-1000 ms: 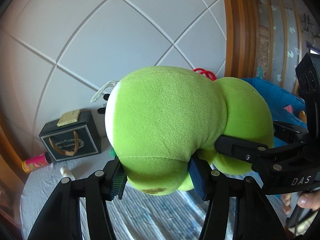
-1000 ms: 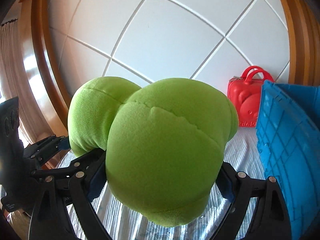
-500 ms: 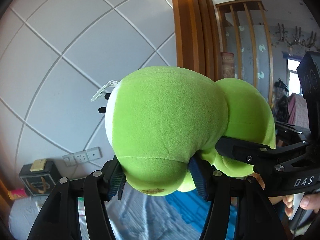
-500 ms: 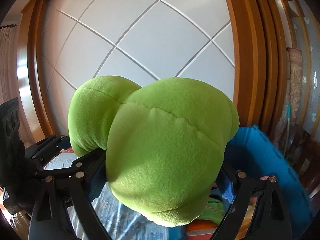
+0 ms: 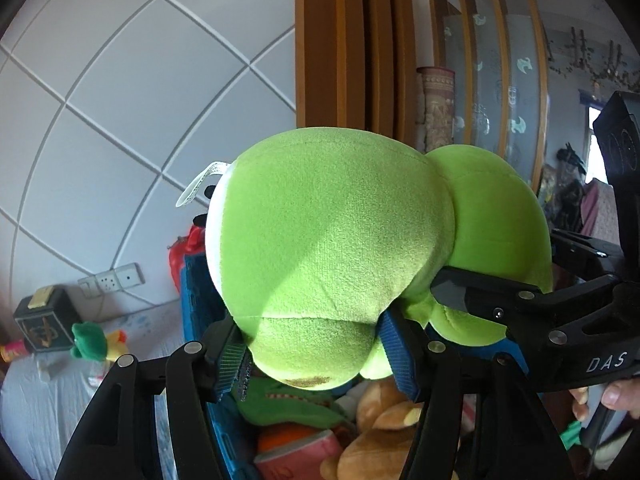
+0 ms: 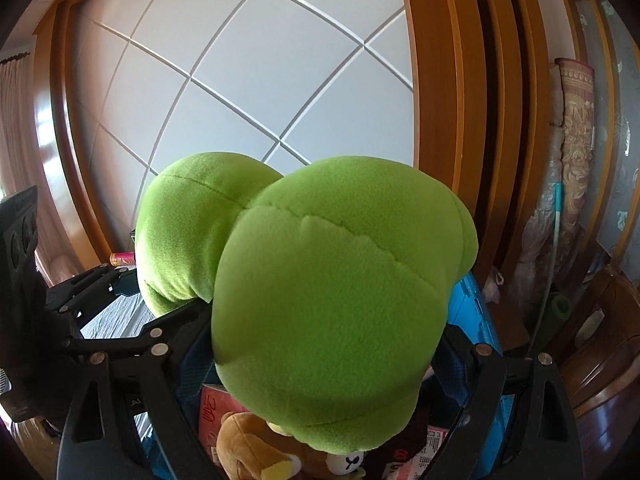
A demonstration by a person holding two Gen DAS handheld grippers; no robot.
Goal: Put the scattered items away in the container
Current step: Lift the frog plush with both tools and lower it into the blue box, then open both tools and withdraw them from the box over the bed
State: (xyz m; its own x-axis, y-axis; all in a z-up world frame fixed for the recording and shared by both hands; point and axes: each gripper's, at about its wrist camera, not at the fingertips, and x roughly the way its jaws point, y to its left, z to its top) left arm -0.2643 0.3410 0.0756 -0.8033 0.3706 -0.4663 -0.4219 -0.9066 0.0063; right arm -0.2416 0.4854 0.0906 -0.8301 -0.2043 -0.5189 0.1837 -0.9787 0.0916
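A green plush toy point(image 5: 336, 240) is clamped by both grippers at once. The left gripper point(image 5: 316, 356) is closed on a lower bulge of the toy, blue pads point(image 5: 394, 354) pressed into the fabric on both sides. The right gripper point(image 6: 320, 356) is spread wide around the other large lobe point(image 6: 332, 312); its pads are mostly hidden by plush, but the toy is squeezed between the two fingers. In the left wrist view the right gripper point(image 5: 472, 292) is seen biting the toy from the right side, with fingertips of a hand point(image 5: 608, 394) at the frame edge.

The toy is held above the blue crate point(image 6: 474, 312), not resting in it. Below it, inside the crate, a brown teddy bear point(image 6: 248, 444), a red printed packet point(image 6: 214, 406) and a green crocodile-like plush point(image 5: 292, 398) are partly seen, most of each cut off or covered by the toy. The crate rim is largely hidden.

Further back on the bed sheet point(image 5: 36, 412): a small green-and-yellow plush point(image 5: 94, 344), a dark gift box point(image 5: 42, 320), a pink can point(image 5: 10, 350) cut off at the edge. A red item point(image 5: 180, 256) behind the crate is mostly hidden. A white panelled wall point(image 5: 120, 100) is behind.
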